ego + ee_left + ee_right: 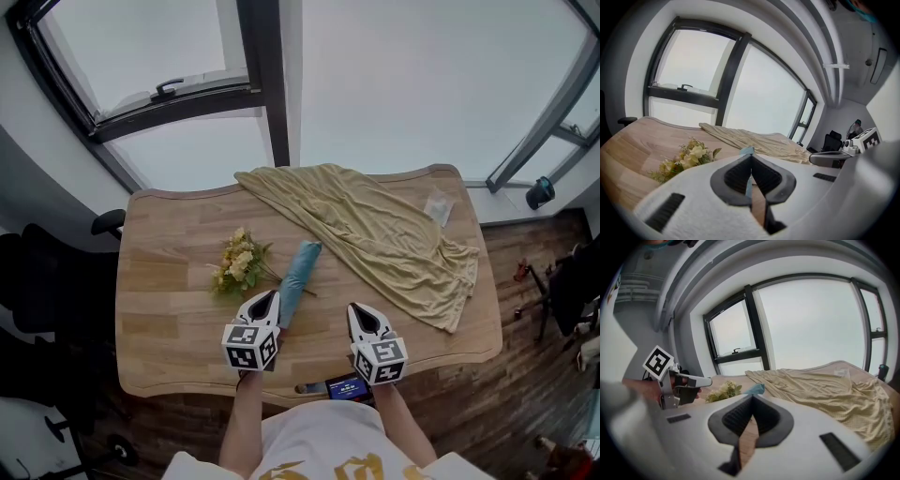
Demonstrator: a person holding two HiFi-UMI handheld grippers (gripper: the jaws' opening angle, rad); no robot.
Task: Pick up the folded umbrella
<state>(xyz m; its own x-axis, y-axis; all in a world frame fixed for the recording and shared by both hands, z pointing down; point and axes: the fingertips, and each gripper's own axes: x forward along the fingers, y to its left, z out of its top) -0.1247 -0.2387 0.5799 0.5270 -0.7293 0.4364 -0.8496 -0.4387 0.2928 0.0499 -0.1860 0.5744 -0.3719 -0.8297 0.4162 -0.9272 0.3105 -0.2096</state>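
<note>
The folded umbrella (298, 272), teal and rolled slim, lies on the wooden table (169, 319) pointing away from me. My left gripper (269, 297) is shut and holds nothing, its tips just left of the umbrella's near end. In the left gripper view the umbrella (746, 150) peeks out right above the closed left gripper (751, 157). My right gripper (360, 310) hovers over bare wood to the umbrella's right, also shut with nothing in it. From the right gripper view, the umbrella (756, 389) lies ahead, slightly left of the right gripper (752, 398).
A bunch of yellow flowers (239, 262) lies just left of the umbrella. A beige cloth (375, 230) drapes across the table's far right half, with a small plastic packet (438, 208) beside it. A phone (345, 386) sits at the near edge. A black chair (37, 281) stands at left.
</note>
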